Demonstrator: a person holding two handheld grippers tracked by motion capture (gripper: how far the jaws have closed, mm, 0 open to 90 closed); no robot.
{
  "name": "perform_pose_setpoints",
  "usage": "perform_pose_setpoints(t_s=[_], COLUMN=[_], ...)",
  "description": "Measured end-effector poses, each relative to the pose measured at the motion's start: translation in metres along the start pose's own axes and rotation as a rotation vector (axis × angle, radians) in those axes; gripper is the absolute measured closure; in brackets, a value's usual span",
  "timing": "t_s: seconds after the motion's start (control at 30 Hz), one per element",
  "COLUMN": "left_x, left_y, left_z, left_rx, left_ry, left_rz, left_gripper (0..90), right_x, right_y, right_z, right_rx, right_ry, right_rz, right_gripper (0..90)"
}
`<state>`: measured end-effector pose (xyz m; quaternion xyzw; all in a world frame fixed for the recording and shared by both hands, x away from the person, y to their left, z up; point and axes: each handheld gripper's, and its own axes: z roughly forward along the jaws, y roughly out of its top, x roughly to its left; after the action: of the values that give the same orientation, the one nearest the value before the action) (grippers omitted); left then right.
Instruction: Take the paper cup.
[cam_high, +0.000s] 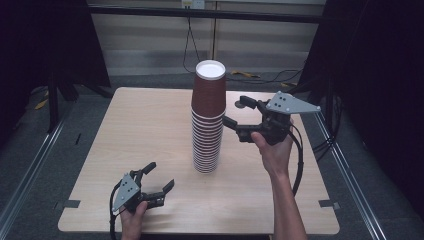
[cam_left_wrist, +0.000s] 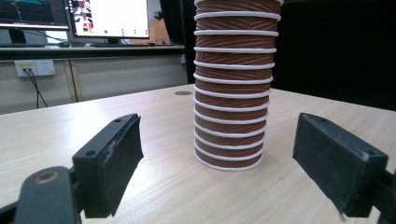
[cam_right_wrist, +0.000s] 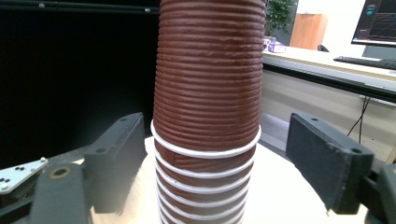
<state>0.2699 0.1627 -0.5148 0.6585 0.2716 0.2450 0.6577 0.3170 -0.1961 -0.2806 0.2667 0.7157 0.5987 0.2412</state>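
A tall stack of brown ribbed paper cups (cam_high: 207, 130) with white rims stands upside down at the middle of the wooden table (cam_high: 150, 125). The top cup (cam_high: 209, 92) shows its whole side. My right gripper (cam_high: 236, 113) is held open just right of the stack, at the level of the top cup's rim. In the right gripper view the stack (cam_right_wrist: 208, 93) sits between that gripper's (cam_right_wrist: 215, 163) spread jaws, apart from both. My left gripper (cam_high: 160, 176) rests open near the table's front left, pointing at the stack's foot (cam_left_wrist: 229, 116). Nothing lies between the left gripper's (cam_left_wrist: 217, 168) pads.
A small dark round mark (cam_left_wrist: 183, 93) sits on the table beyond the stack. Monitors (cam_left_wrist: 109, 18) and a desk stand behind the table, with a wall socket (cam_left_wrist: 35, 67) below. Cables (cam_high: 270, 77) lie on the floor at the back. Black curtains flank both sides.
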Motion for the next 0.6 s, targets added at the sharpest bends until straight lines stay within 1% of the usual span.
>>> perform_pose_setpoints(t_s=[0.1,0.2,0.3,0.33,0.37,0.47,0.5,0.6], left_x=[0.000,0.000,0.000,0.000,0.000,0.000,0.000,0.000], left_y=[0.000,0.000,0.000,0.000,0.000,0.000,0.000,0.000], left_z=[0.000,0.000,0.000,0.000,0.000,0.000,0.000,0.000], left_rx=[0.000,0.000,0.000,0.000,-0.001,-0.002,-0.002,-0.002], left_ry=[0.000,-0.001,-0.001,-0.001,-0.002,-0.002,-0.002,-0.002], left_rz=[0.000,0.000,0.001,0.001,0.001,0.002,0.002,0.001], left_gripper=[15.5,15.4,15.4,15.4,15.4,15.5,15.5,15.4], right_x=[-0.001,-0.003,-0.004,-0.005,-0.005,-0.005,-0.006,-0.008], right_y=[0.005,0.010,0.013,0.017,0.017,0.024,0.026,0.032], right_z=[0.001,0.003,0.005,0.005,0.005,0.007,0.007,0.011], right_rx=[-0.004,0.004,0.005,0.003,0.003,0.006,0.008,0.022], right_ry=[-0.005,0.015,0.013,0.016,0.016,0.009,0.013,0.023], right_rz=[-0.011,-0.001,0.000,0.002,0.002,-0.011,-0.005,-0.004], right_gripper=[20.2,20.1,17.3,17.1,17.1,15.0,13.6,13.4])
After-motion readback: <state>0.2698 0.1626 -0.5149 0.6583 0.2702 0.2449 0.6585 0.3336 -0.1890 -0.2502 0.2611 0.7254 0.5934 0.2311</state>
